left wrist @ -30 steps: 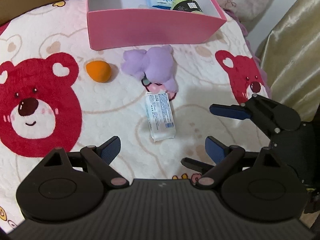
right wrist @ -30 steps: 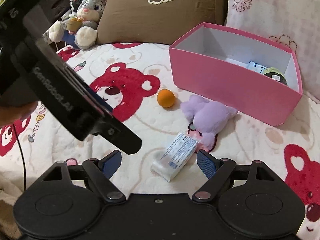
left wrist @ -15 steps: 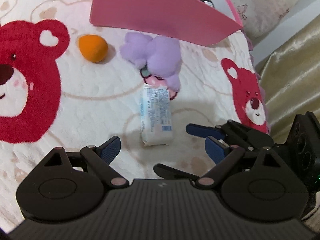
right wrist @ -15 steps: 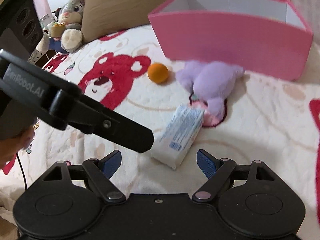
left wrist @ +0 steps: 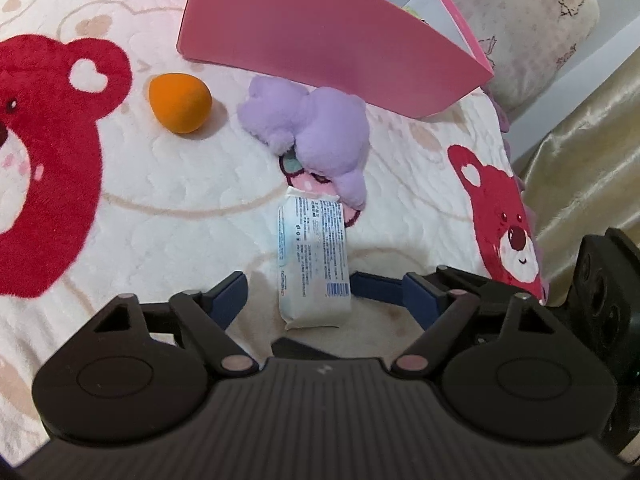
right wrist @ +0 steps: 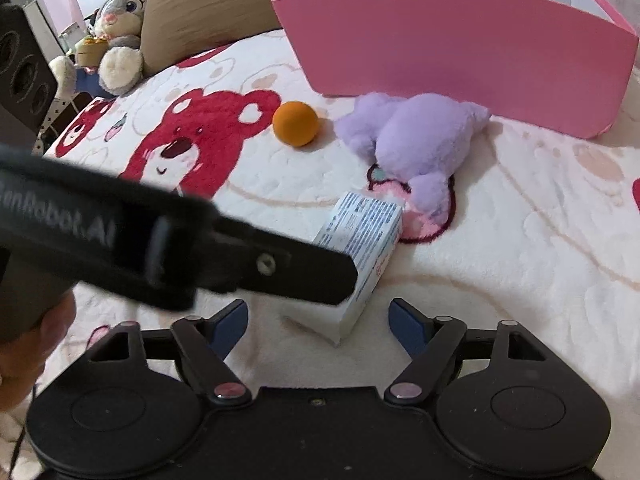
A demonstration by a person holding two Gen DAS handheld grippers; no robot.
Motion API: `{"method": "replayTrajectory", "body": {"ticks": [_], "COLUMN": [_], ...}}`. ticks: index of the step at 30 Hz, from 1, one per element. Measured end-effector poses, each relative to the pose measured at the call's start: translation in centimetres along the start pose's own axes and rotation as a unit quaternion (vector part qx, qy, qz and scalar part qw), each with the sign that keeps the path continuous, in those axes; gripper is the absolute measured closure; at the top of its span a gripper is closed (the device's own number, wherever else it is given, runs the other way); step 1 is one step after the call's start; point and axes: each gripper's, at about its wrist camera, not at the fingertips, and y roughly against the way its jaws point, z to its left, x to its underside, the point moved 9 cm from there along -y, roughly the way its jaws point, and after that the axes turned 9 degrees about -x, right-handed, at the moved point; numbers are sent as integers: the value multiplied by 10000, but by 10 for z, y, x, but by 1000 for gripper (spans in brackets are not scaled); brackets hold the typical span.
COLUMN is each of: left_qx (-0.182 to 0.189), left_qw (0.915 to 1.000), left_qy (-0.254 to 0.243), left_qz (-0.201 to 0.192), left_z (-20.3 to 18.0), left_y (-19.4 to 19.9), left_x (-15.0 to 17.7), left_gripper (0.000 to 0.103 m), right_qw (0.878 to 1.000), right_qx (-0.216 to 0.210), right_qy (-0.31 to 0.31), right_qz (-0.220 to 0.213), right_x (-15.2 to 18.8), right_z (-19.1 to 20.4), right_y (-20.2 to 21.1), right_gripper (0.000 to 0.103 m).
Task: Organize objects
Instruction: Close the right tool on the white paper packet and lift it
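A white and blue tissue pack (left wrist: 314, 264) (right wrist: 360, 248) lies on the bear-print blanket (left wrist: 160, 208). My left gripper (left wrist: 324, 298) is low over its near end. Its jaws are closing with the pack between them, and the pads stand clear of it. My right gripper (right wrist: 319, 322) straddles the same pack from another side, also closing and not touching it. One of its blue fingers (left wrist: 372, 286) lies beside the pack's right edge. A black finger (right wrist: 280, 268) of the left gripper crosses in front of the pack.
A purple plush (left wrist: 320, 128) (right wrist: 416, 140) touches the pack's far end. An orange egg-shaped sponge (left wrist: 180, 104) sits left of it. Behind both stands the pink box (left wrist: 320, 32) (right wrist: 460, 44). A bunny plush (right wrist: 120, 32) and a brown pillow (right wrist: 208, 8) lie farther back.
Both grippers have come down toward the tissue pack and their jaws have narrowed. The pack now lies between both pairs of fingers. The other objects have not moved.
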Motion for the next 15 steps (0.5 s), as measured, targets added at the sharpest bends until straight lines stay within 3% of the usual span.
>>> {"method": "replayTrajectory", "body": {"ticks": [3,6,9,13,15], "left_qx": [25,476,333,-110,-2], "left_qw": [10000,9976,9988,9998,9998], "left_qy": [57,449,326,123,175], "left_qz": [-31,223,156,90,83], "left_z": [3,4,2,1,-2], "left_y": [-3,-10,-13,-23,-25], "left_x": [-1,1,2,9,13], "left_gripper": [48,57,66,67,67], "right_qw": [9995,9978,9981,9981,9980], "right_qx": [236,387,405,417,455], "right_qy": [223,536,473,442,433], "right_qz": [-29,15,13,6,3], "right_x": [-3,-1,1,5,7], "right_z": [-1,1,-3,-4,-4], "right_y": [-4,-3,2,4,6], "right_gripper": [40,47,48,48,51]}}
